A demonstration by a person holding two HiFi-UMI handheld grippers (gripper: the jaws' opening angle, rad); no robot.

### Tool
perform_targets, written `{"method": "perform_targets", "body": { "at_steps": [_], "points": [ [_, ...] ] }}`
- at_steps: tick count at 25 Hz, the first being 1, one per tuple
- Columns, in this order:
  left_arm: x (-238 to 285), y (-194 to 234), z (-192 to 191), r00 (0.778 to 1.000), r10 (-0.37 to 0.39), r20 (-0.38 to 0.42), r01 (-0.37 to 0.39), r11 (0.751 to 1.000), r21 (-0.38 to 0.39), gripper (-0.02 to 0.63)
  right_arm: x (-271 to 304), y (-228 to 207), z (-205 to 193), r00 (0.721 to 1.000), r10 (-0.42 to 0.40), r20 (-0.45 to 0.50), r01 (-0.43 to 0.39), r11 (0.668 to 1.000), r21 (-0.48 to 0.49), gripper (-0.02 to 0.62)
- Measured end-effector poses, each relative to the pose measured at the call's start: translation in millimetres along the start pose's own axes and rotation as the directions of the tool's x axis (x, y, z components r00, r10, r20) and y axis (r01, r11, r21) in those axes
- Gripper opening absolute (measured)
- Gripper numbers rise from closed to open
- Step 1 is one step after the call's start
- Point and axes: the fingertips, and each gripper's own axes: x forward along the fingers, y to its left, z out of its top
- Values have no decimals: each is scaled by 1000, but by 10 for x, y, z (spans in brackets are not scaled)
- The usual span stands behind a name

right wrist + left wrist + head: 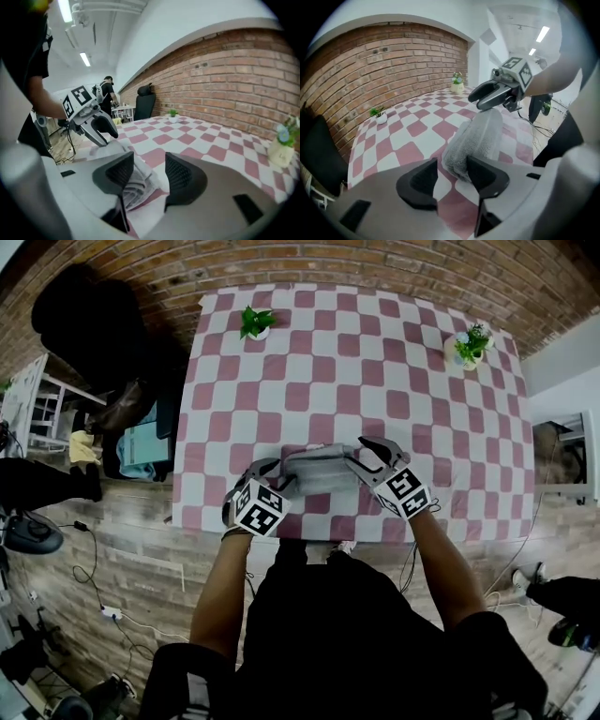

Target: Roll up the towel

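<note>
**Step in hand (judged):** the roll appears finished or nearly so. It is best squared by even inward pressure at both ends, so that the layers are held tight and neither end is pushed out of line.

**Left gripper** [274, 476]: jaws partly apart, nothing clamped. The towel's left end is seen just ahead, close against one jaw; contact cannot be told.

**Towel** [317, 472]: grey, rolled, laid crosswise near the near edge of the checked table [356, 362], between the two grippers.

**Right gripper** [358, 456]: jaws partly apart, nothing clamped. The towel's layered right end is seen just beside one jaw.
</note>
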Motion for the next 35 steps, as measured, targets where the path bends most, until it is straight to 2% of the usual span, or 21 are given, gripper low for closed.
{"method": "perform_targets", "body": {
  "at_steps": [2, 3, 5, 7, 8, 10, 12, 14, 16, 18, 22, 24, 27, 31, 35],
  "points": [
    [27, 66, 25, 1000, 21, -2, -21, 999, -27, 202, -177, 211, 180, 998, 13, 68, -4, 992, -126, 207],
    [35, 98, 34, 1000, 26, -1, -26, 999, -41, 202, -253, 395, 204, 997, 47, 64, -31, 974, -222, 206],
    [50, 149, 45, 1000, 27, 4, -27, 997, -70, 208, -327, 719, 104, 997, 74, -35, -81, 915, -394, 207],
    [52, 187, 49, 1000, 24, 9, -23, 996, -90, 213, -264, 798, -127, 992, 33, -118, -85, 882, -464, 207],
    [51, 202, 50, 1000, 24, 11, -22, 995, -98, 221, -204, 758, -241, 992, 7, -129, -67, 882, -467, 204],
    [49, 235, 66, 999, 33, 17, -31, 994, -104, 224, -91, 633, -344, 992, -31, -125, -24, 908, -418, 188],
    [21, 290, 123, 997, 72, 36, -68, 993, -93, 234, -7, 510, -348, 991, -54, -123, 8, 940, -342, 174],
    [-64, 343, 238, 989, 117, 90, -109, 990, -89, 243, 53, 390, -323, 989, -70, -129, 30, 957, -290, 169],
    [-198, 321, 362, 979, 116, 170, -98, 989, -115, 241, 114, 297, -287, 987, -81, -136, 42, 962, -270, 170],
    [-293, 220, 420, 973, 82, 216, -55, 990, -128, 244, 163, 243, -252, 987, -80, -138, 42, 964, -264, 170],
    [-122, 36, 378, 986, 44, 163, -31, 996, -80, 219, 198, 218, -244, 987, -65, -144, 24, 963, -267, 170],
    [21, 18, 308, 992, 47, 119, -39, 997, -69, 189, 207, 239, -270, 988, -54, -143, 16, 968, -252, 170],
    [170, 8, 223, 996, 58, 69, -56, 998, -31, 195, 212, 268, -337, 991, -45, -127, 18, 979, -205, 170],
    [217, 7, 232, 996, 52, 73, -50, 998, -32, 195, 234, 276, -370, 997, -36, -72, 25, 989, -147, 170],
    [178, 12, 228, 995, 48, 90, -42, 997, -71, 194, 211, 270, -375, 996, -30, -85, 16, 987, -158, 170]
  ]
}}
